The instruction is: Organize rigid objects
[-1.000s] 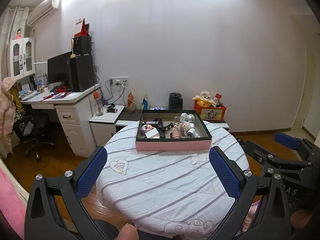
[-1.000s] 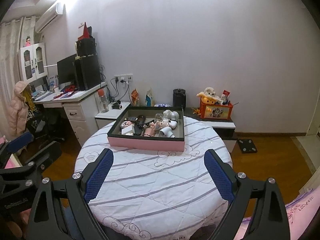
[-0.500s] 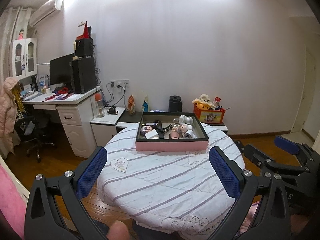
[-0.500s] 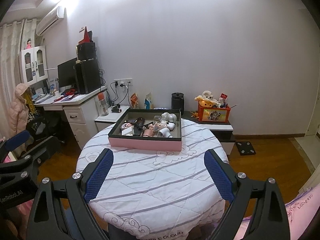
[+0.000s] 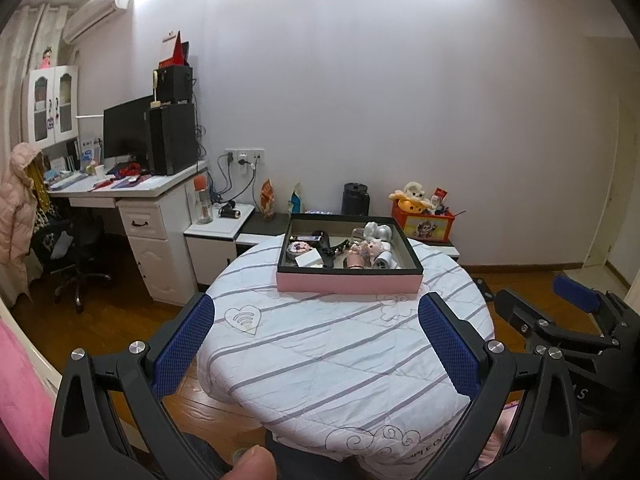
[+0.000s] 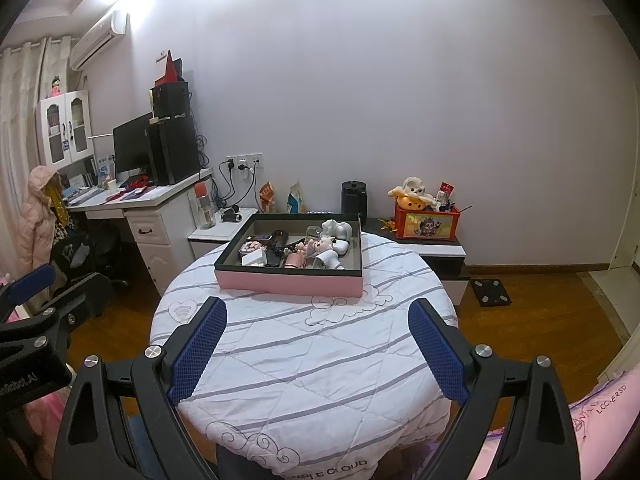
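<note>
Showing a black floor scale (image 6: 490, 292) only in the right wrist view, a fingertip (image 5: 251, 462) only in the left. One round table under a white grey-striped quilted cloth (image 5: 340, 352) stands on wood floor by one white desk (image 5: 148, 216). One pink-sided, black-rimmed shallow box (image 5: 349, 282) of jumbled trinkets sits at the table's far side; left gripper (image 5: 316, 344) and right gripper (image 6: 318, 344) both spread wide, empty, well short of it.

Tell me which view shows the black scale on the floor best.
The right wrist view. There the scale lies in full sight on the wooden floor, right of the table. In the left wrist view only a dark corner shows past the table's edge, just before the right claw.
</note>
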Action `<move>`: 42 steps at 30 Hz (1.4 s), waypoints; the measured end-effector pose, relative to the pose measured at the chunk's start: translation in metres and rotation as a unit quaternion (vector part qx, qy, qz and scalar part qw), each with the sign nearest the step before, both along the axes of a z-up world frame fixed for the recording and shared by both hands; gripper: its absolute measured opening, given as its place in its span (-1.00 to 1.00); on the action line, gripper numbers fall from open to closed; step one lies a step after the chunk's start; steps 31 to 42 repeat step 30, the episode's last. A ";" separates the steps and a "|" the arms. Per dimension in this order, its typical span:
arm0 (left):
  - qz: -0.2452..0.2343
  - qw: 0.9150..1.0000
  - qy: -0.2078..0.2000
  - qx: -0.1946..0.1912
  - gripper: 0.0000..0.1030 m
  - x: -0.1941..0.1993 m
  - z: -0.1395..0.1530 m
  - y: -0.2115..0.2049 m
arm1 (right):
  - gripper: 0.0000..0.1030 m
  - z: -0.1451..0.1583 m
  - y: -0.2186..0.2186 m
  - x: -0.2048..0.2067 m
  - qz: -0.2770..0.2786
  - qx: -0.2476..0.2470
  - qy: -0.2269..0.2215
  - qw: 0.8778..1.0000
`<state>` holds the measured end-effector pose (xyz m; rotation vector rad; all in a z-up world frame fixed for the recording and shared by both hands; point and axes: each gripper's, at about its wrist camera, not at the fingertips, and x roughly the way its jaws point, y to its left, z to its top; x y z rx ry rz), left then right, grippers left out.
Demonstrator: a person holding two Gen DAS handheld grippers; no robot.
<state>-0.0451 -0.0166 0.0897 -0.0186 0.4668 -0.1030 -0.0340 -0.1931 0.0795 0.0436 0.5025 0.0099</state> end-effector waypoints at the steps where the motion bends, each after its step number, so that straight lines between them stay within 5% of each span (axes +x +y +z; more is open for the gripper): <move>1: 0.000 1.000 0.002 0.001 1.00 0.001 -0.001 0.001 | 0.82 0.000 0.001 0.000 0.000 0.000 0.001 1.000; 42: -0.002 1.000 0.006 0.010 1.00 0.004 -0.004 -0.002 | 0.82 -0.004 0.000 0.000 -0.001 0.001 0.003 1.000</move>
